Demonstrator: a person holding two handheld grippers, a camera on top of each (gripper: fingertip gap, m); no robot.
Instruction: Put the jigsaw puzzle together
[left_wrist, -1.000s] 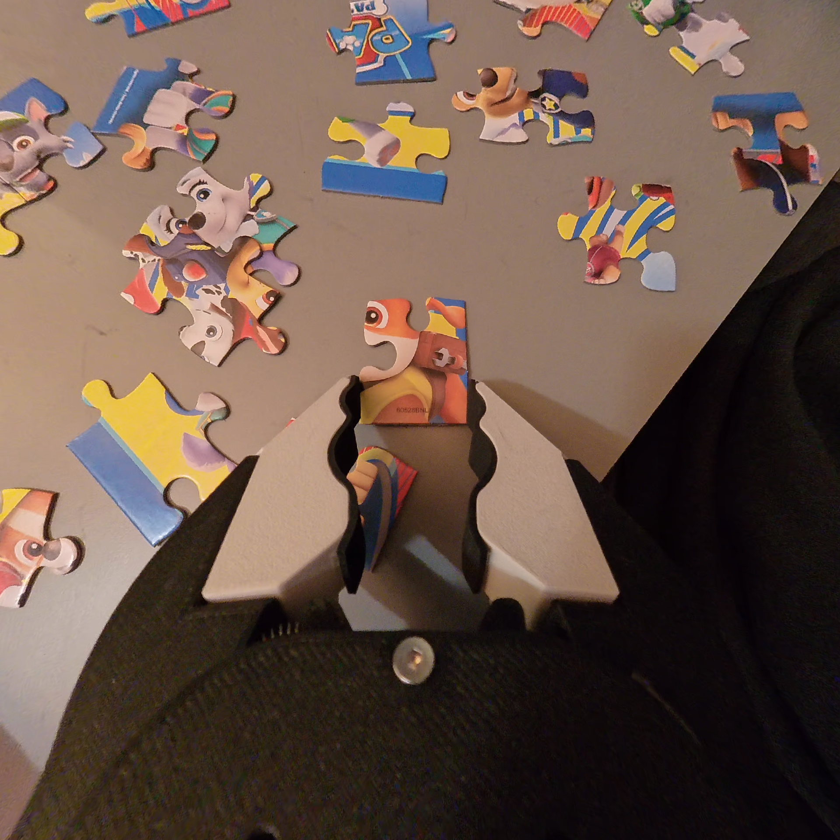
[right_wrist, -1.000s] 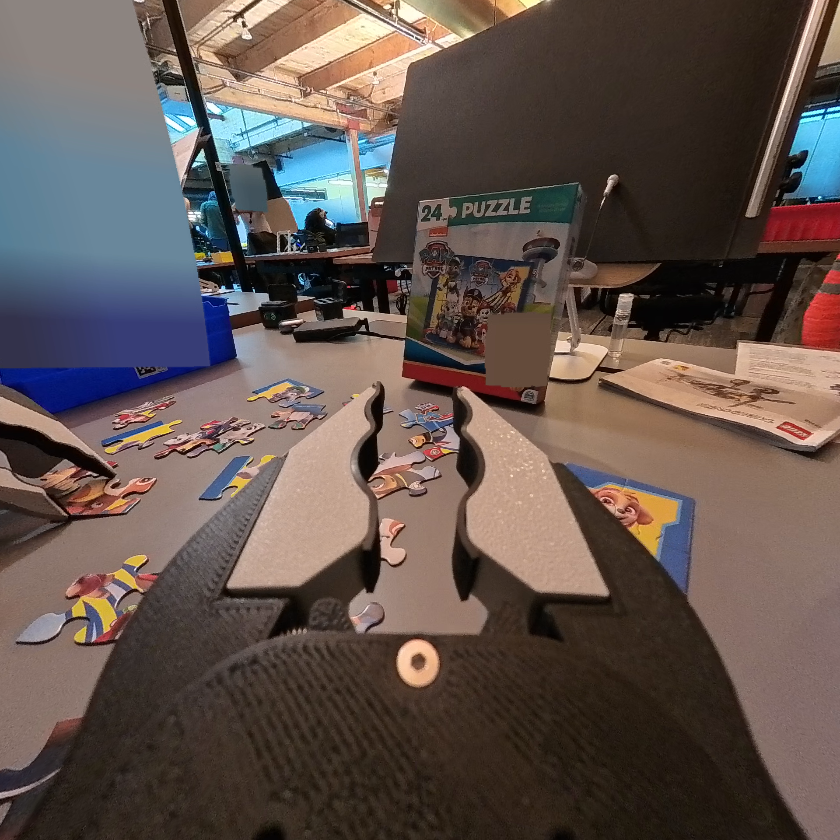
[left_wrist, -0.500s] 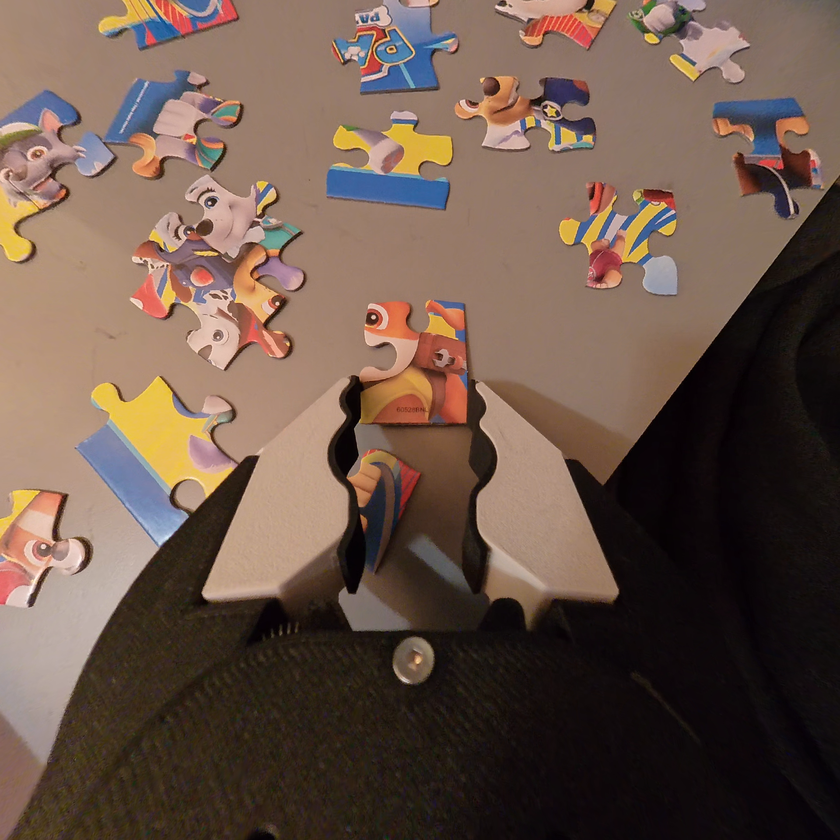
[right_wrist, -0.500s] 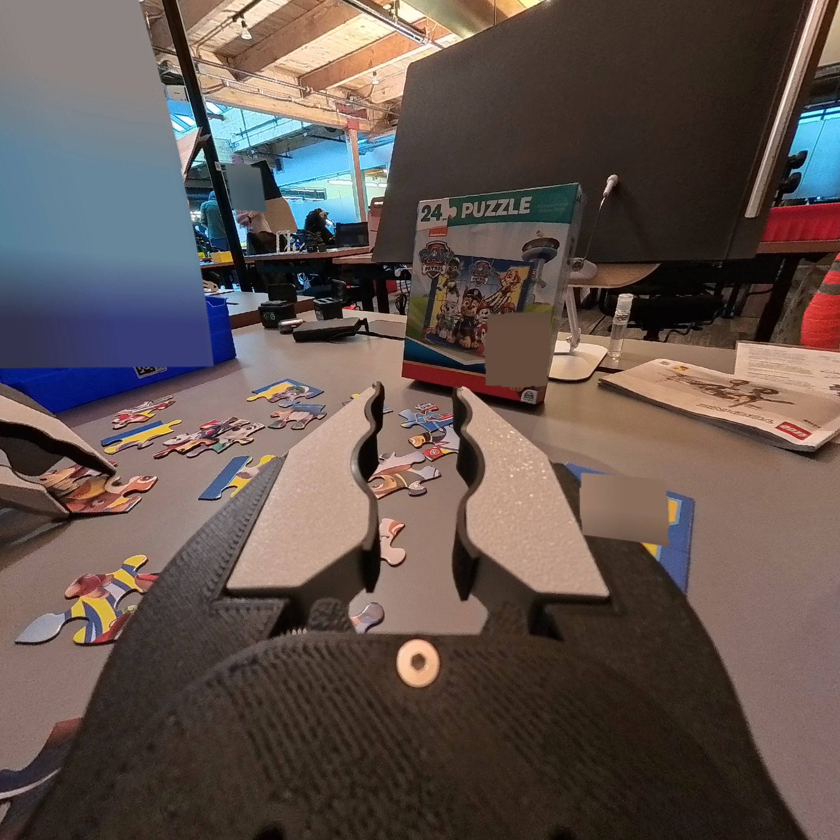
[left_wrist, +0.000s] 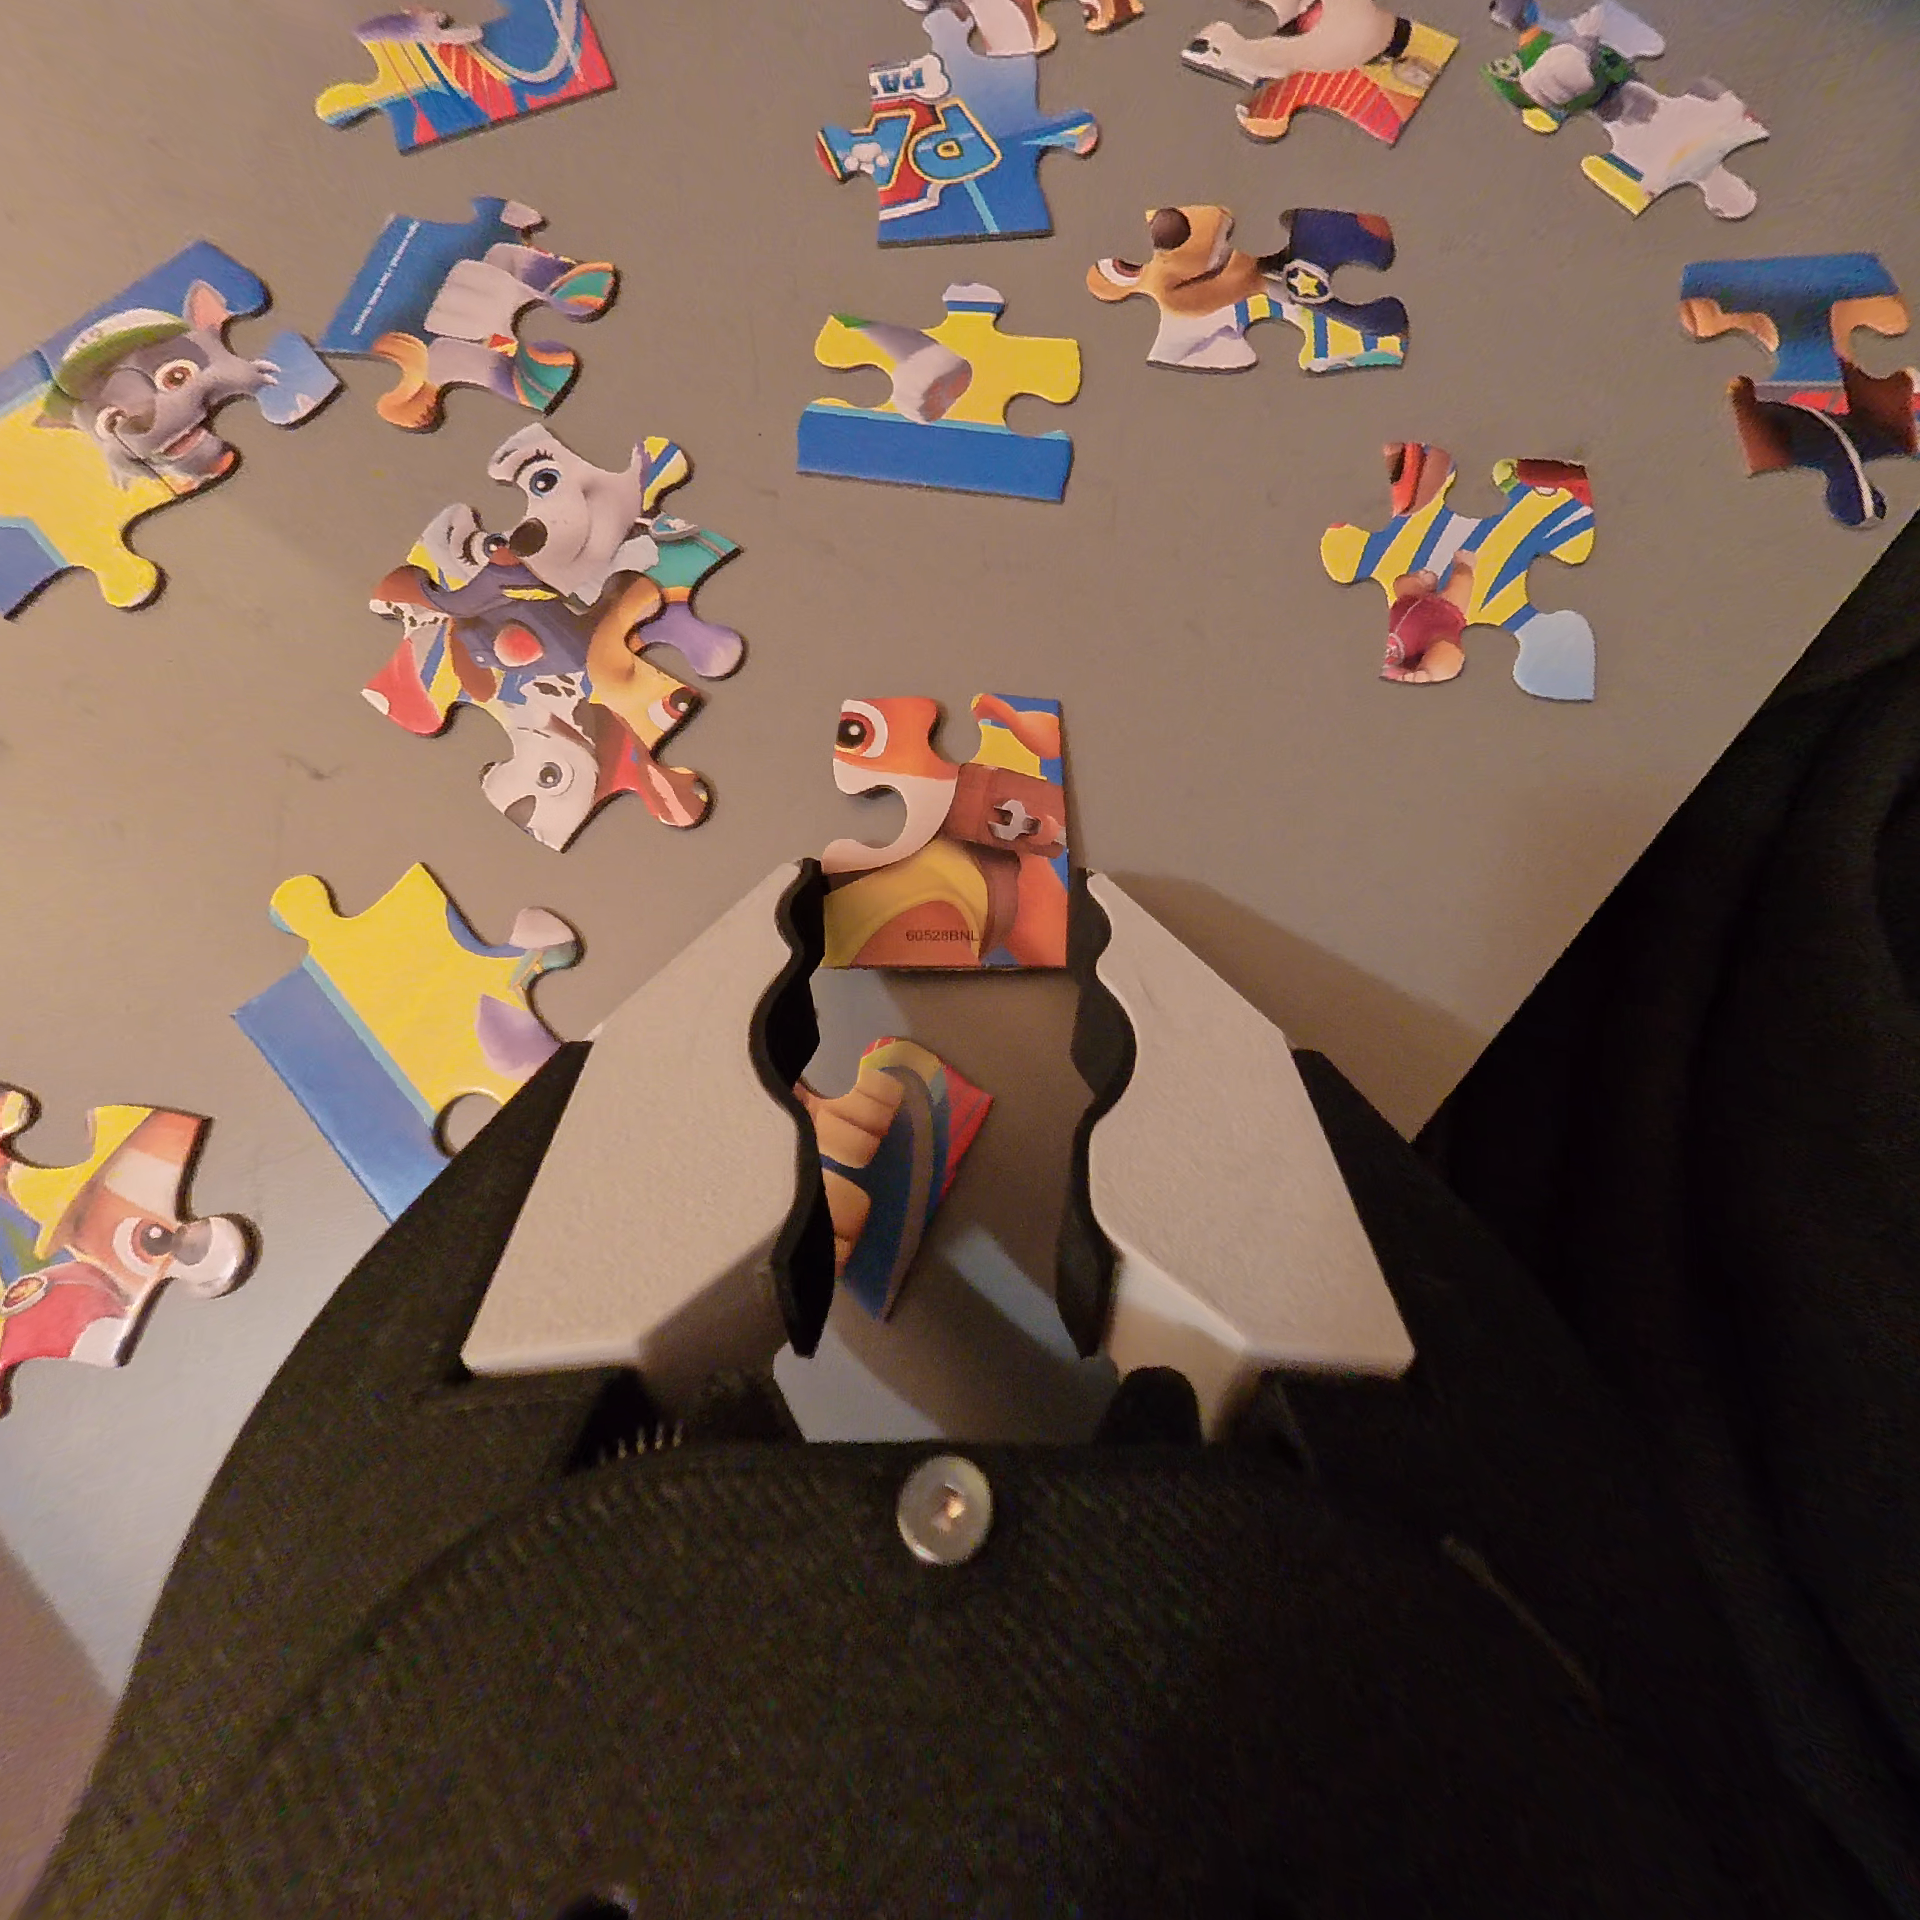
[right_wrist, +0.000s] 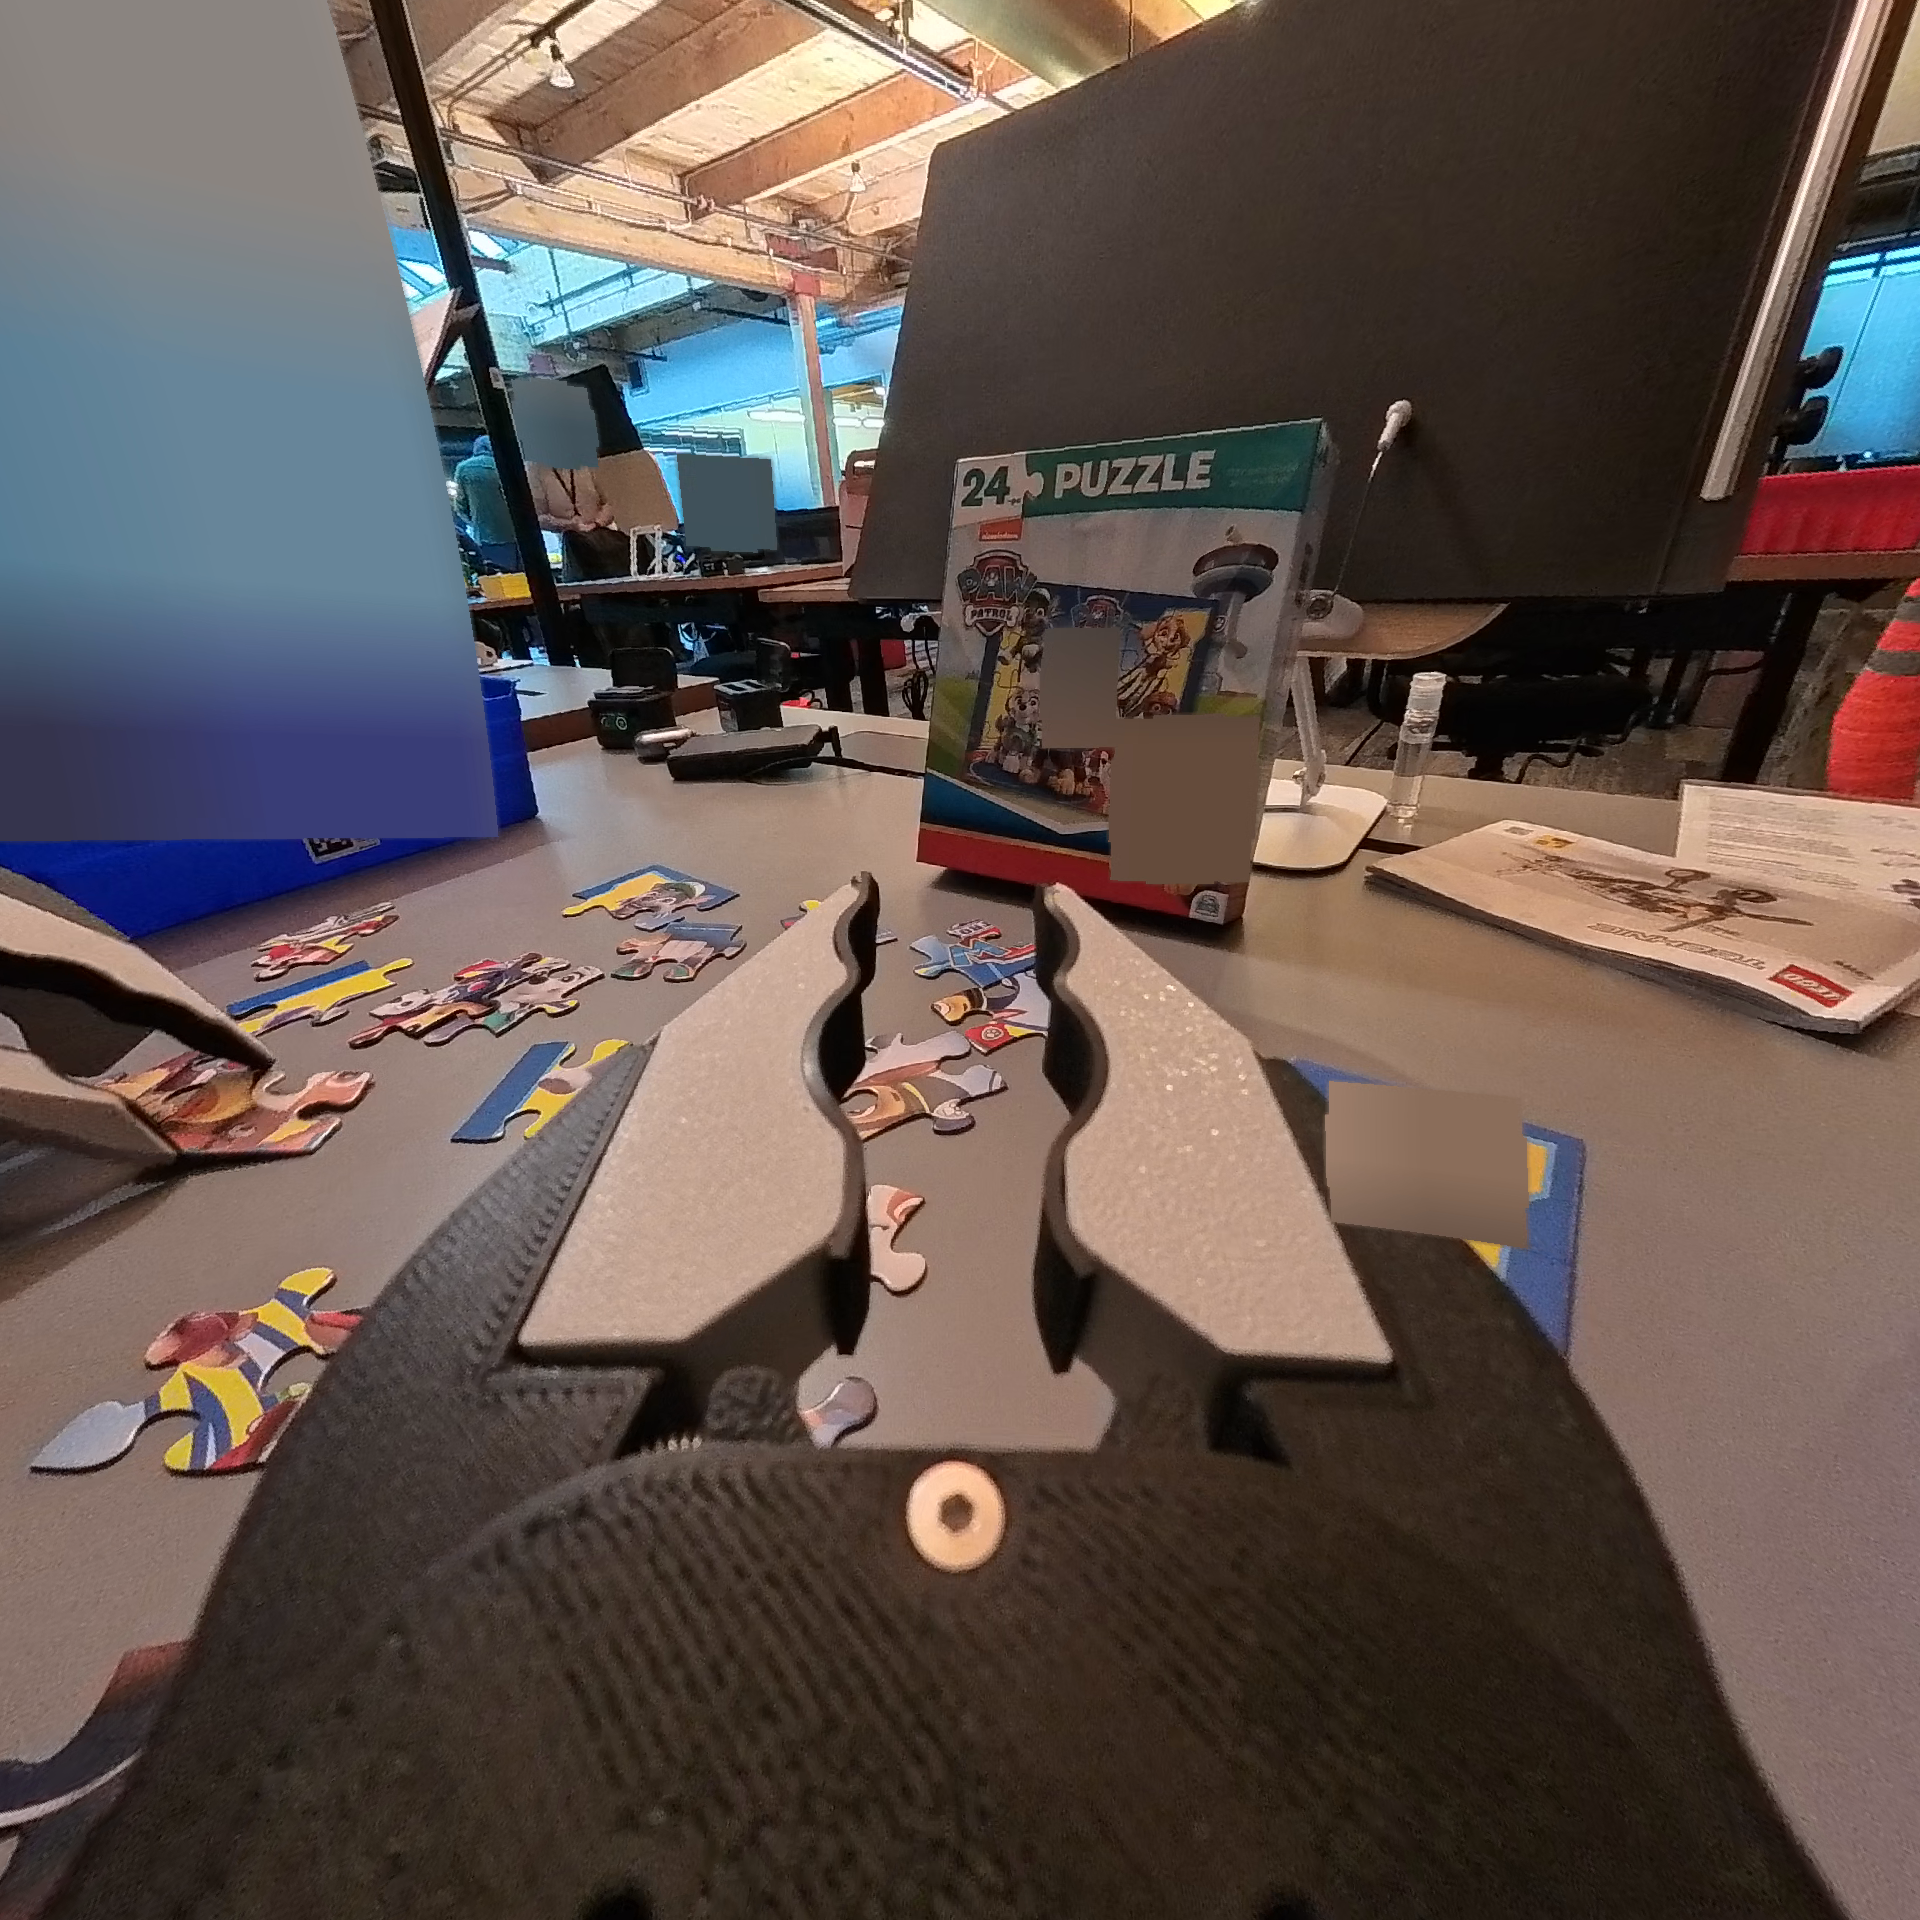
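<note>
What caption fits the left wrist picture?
Left gripper clamps an orange puzzle piece above scattered pieces on a grey table.

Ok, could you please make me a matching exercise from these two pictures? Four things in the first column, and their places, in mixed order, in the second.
Things:
1. puzzle box
2. orange puzzle piece
3. booklet
4. clear bottle

Places:
A. lying flat on the right side of the table
B. between the fingertips of the left gripper
C. standing next to the white stand base
D. standing upright on the table, beyond the tips of the right gripper

Pairs: 1-D, 2-B, 3-A, 4-C
</note>
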